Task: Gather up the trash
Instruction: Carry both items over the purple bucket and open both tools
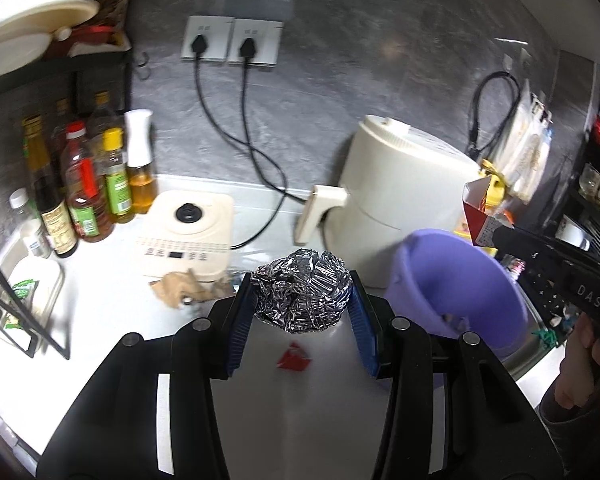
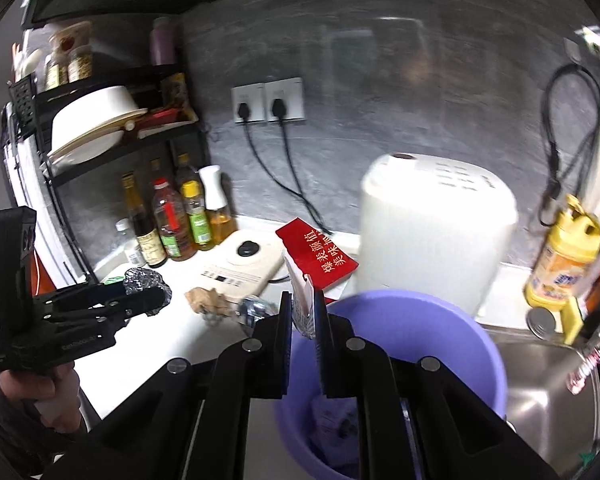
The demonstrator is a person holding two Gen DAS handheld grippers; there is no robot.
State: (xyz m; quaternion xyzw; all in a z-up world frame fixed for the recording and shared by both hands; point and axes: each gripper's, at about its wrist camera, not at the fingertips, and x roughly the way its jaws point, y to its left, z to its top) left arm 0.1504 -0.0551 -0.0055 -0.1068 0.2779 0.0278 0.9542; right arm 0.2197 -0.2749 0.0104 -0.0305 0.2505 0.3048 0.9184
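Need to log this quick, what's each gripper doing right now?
Left gripper: shut on the foil ball.
Right gripper: shut on the red carton.

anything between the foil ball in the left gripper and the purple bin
Nothing visible. The left gripper holds the foil ball above the counter, and the purple bin sits just to its right with its mouth open.

- One crumpled silver foil ball [image 1: 301, 290] is showing.
- One round purple plastic bucket [image 2: 428, 320] is standing.
- One red and white paper carton [image 2: 318, 258] is showing.
- Two white wall sockets [image 1: 231, 42] are carrying two black plugs [image 1: 247, 46].
- One crumpled brown paper wad [image 1: 179, 286] is lying on the counter [image 1: 107, 320].
- Two black tools [image 1: 302, 320] are showing.
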